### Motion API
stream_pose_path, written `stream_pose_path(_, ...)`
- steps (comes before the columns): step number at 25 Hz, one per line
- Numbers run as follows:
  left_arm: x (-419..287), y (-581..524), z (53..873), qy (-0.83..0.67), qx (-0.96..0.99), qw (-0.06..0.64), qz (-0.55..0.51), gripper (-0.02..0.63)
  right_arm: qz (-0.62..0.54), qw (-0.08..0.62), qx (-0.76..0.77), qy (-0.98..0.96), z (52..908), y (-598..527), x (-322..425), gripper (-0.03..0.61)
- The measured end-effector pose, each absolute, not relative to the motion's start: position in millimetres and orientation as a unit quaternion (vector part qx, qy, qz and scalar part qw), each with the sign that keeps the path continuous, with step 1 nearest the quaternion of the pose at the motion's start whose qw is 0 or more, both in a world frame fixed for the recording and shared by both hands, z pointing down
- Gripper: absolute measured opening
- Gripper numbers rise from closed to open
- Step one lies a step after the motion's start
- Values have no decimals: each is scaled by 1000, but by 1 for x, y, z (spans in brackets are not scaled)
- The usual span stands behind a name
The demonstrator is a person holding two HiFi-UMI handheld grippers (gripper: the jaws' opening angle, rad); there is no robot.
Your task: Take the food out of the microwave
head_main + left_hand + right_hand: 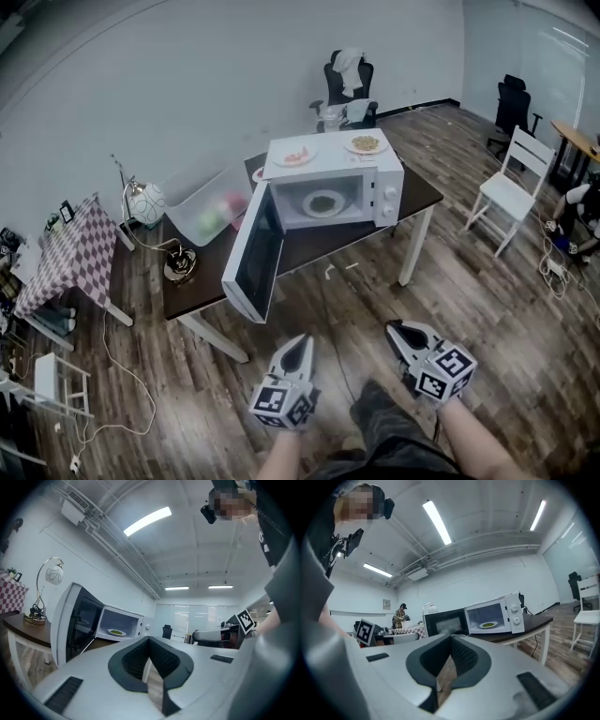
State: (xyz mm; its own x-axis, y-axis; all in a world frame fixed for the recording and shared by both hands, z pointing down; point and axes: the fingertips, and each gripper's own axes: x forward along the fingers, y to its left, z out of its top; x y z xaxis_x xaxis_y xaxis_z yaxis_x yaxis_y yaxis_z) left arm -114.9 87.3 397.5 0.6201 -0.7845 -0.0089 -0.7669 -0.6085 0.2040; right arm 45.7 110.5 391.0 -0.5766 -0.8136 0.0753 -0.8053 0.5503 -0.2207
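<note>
A white microwave (380, 187) stands on a dark table (197, 286) with its door (251, 255) swung open to the left. Inside it lies a white plate of green food (323, 202), also seen in the left gripper view (116, 632) and the right gripper view (489, 625). Two more plates of food (294, 156) (366, 143) rest on top of the microwave. My left gripper (303, 339) (149, 641) and right gripper (393, 325) (451, 637) are both shut and empty, held level over the floor, well short of the table.
A clear plastic bin (208, 208) and a round lamp (145, 202) stand on the table's left part. A checkered table (58, 253) is at far left and a white chair (506, 192) at right. Cables (122, 375) trail across the wooden floor.
</note>
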Motion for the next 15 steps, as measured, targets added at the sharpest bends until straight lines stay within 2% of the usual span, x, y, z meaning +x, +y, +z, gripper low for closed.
stream_pose_path(15, -99, -34, 403, -457, 883, 97, -54, 3, -143, 18, -436, 888, 407, -28, 52, -2)
